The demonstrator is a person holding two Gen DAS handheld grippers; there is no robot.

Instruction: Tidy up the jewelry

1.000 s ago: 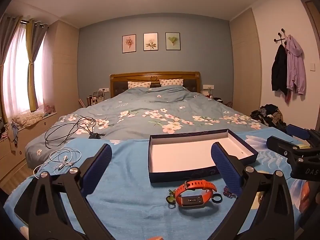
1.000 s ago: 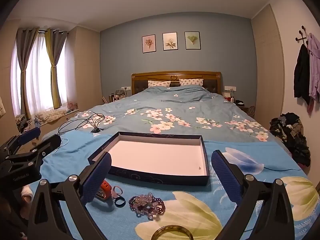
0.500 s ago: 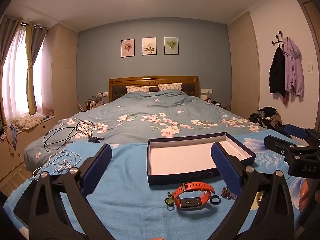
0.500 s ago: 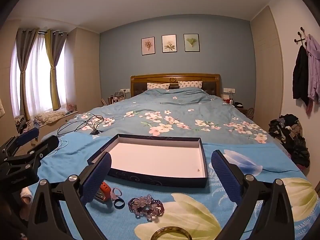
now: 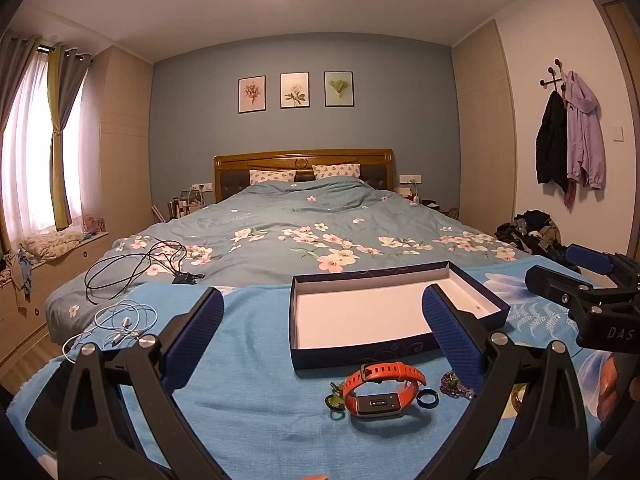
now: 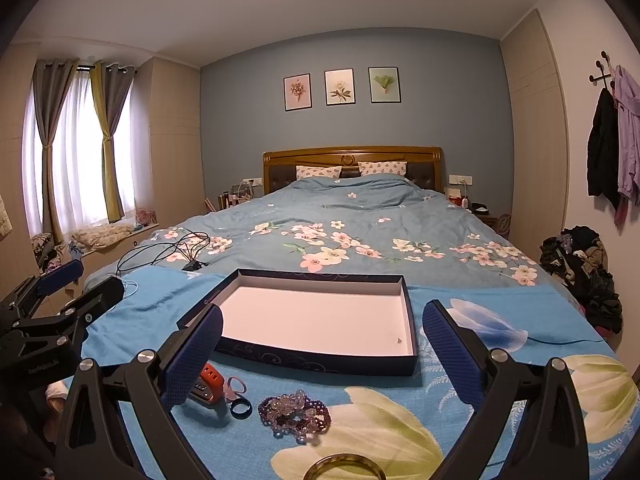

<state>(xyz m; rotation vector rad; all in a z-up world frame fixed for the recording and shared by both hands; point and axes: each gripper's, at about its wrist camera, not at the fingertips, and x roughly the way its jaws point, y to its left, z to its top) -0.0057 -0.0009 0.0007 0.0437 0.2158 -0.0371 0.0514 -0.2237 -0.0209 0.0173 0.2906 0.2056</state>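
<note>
A shallow dark-blue box [image 5: 362, 356] with a white inside lies open on the blue cloth; it also shows in the right wrist view [image 6: 320, 362]. In front of it lie an orange watch band [image 5: 380, 388], a dark ring [image 5: 427, 399], a green trinket [image 5: 335, 400] and a purple bead bracelet [image 6: 294, 416]. A gold bangle [image 6: 344, 470] lies at the near edge. My left gripper [image 5: 323, 344] is open and empty above the cloth. My right gripper [image 6: 322, 354] is open and empty above the beads.
The blue cloth [image 5: 248, 380] covers the foot of a floral bed [image 5: 320, 224]. Black cables [image 5: 136, 264] and white earphones [image 5: 120, 324] lie at the left. Clothes are piled by the right wall [image 6: 584, 268].
Both cameras have tilted up slightly, so the box and jewelry sit lower in both views. Both grippers stay open and empty.
</note>
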